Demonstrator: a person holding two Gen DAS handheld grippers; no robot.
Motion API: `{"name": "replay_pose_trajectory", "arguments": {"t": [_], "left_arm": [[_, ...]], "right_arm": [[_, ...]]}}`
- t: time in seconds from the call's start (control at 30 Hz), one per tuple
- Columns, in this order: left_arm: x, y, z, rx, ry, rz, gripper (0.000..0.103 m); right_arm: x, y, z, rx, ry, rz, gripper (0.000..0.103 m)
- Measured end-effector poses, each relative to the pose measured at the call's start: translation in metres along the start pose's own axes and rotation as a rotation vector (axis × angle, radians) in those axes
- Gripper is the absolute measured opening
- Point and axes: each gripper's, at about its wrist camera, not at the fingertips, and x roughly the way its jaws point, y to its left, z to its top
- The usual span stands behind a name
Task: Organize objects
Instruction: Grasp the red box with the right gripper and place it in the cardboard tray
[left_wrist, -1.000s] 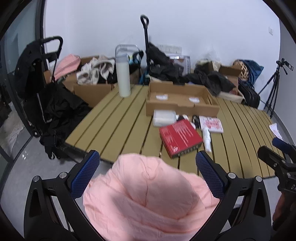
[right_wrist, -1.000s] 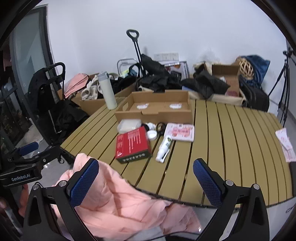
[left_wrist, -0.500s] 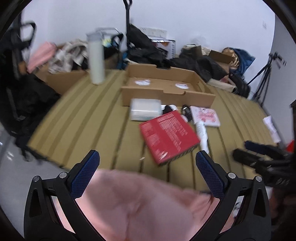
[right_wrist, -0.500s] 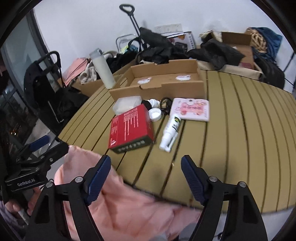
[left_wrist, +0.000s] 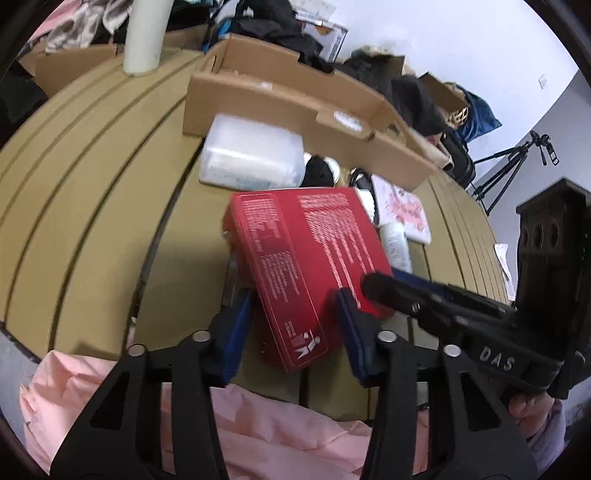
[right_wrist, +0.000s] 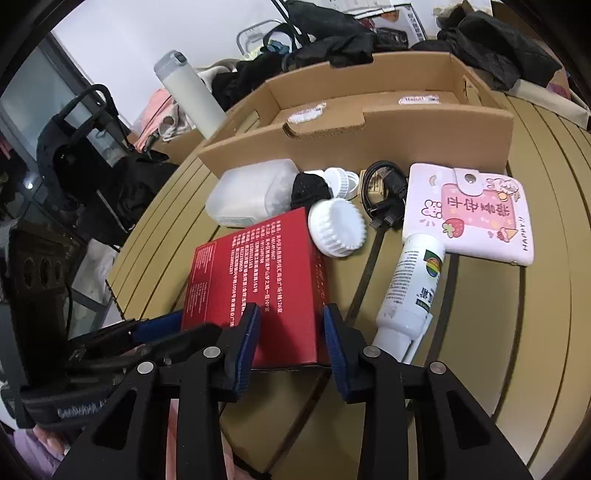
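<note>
Red box (left_wrist: 306, 266), flat, white print, between closing claws.

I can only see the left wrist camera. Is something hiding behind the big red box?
Observer: Yes. The right wrist view shows a round white ribbed lid lying beside the far corner of the red cardboard box.
Operator: Ooh! What else is back there?
Observer: A coiled black cable, lying on the table just in front of the open brown cardboard tray.
Operator: My picture cuts off the tall white bottle. Does it have a top?
Observer: Yes, the tall white flask has a grey cap on it.
</note>
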Motion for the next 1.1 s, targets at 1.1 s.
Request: {"name": "replay_pose_trajectory", "arguments": {"t": [1.1], "left_arm": [[0.039,0.039,0.252,0.079,-0.146,0.140,0.076]], "right_arm": [[0.106,-0.016,0.228,0.085,0.058,-0.073,0.035]]}}
